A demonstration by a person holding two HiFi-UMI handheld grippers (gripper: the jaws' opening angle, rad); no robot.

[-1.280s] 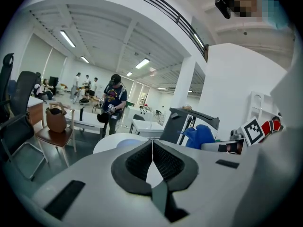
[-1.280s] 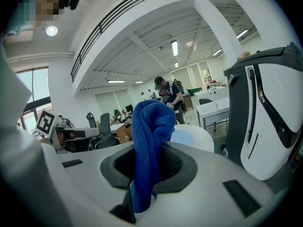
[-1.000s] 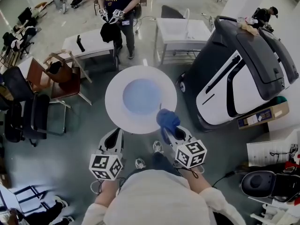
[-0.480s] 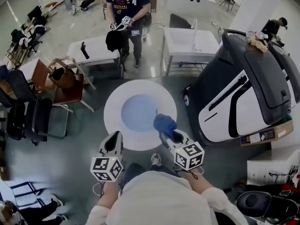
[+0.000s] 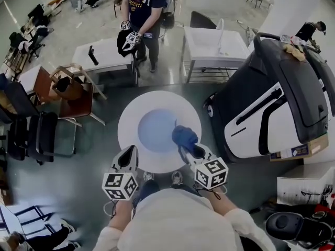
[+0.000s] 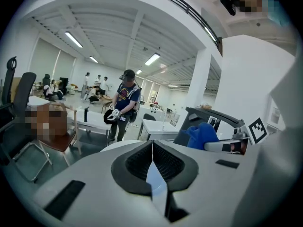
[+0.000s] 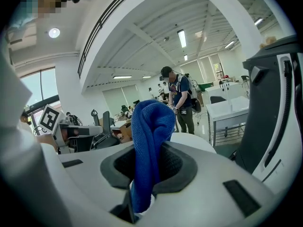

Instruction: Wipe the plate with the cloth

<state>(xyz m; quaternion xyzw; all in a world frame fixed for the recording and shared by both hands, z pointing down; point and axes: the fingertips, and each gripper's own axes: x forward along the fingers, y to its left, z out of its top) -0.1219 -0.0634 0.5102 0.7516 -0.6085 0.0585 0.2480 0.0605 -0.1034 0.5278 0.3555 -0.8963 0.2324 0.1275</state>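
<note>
Viewpoint: head view, looking steeply down past the person's own shoulders to a grey floor [image 5: 78, 192].
Plate: a round white plate [image 5: 141, 109] with a pale blue centre is in the middle of the frame. It is held in the air above the floor, not resting on any table.
Left gripper: the left gripper [image 5: 127, 153] is at the lower left of the plate. Its jaws are closed tight on the plate's near rim, and the left gripper view shows a thin sliver of that rim pinched between them.
Right gripper: the right gripper [image 5: 189, 149] is at the lower right of the plate, with its jaws clamped on the cloth.
Cloth: a bunched blue cloth [image 5: 183, 135] sticks out past the jaws. It lies over the right side of the plate, at the edge of the blue centre. Contact with the surface cannot be confirmed.
Surroundings: a standing person [image 5: 142, 4] is at top centre, with a white table [image 5: 104, 54] just to the left. A large black-and-white machine [image 5: 272, 98] fills the right side. Chairs [image 5: 68, 88] are along the left.
</note>
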